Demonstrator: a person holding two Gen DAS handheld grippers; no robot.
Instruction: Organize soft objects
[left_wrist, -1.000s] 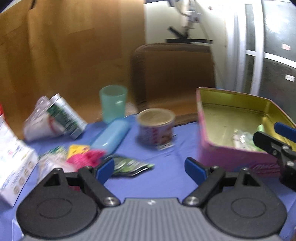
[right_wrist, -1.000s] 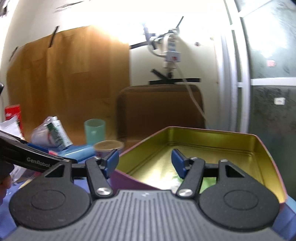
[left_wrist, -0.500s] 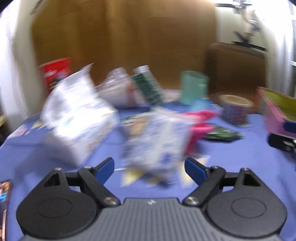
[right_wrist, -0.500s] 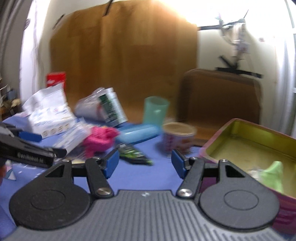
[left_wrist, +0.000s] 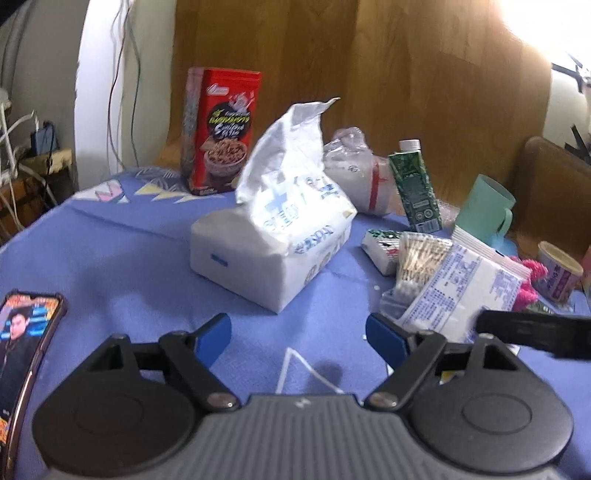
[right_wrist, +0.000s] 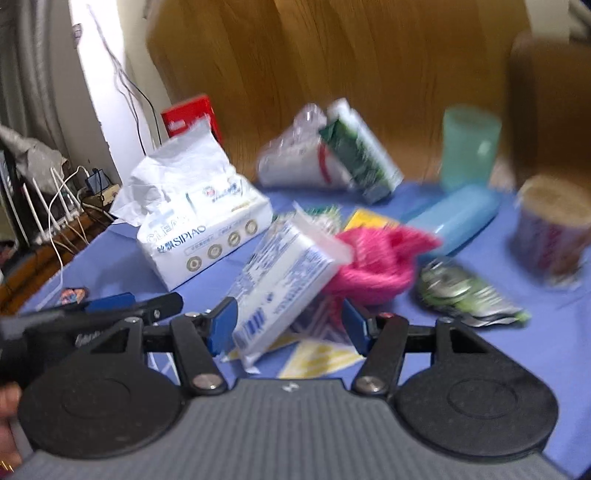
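While both grippers stood open and empty, left gripper jaws having just narrowed, right gripper was aimed at the tissue pack on the tablecloth; a crooked grip could slip.

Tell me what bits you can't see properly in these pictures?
- Phone: left wrist view, cut off by the left edge.
- Tub label: right wrist view, too blurred to read.
- Right tool: left wrist view, only one finger shows; the right edge cuts it.
- Cotton buds: partly under the small tissue pack.
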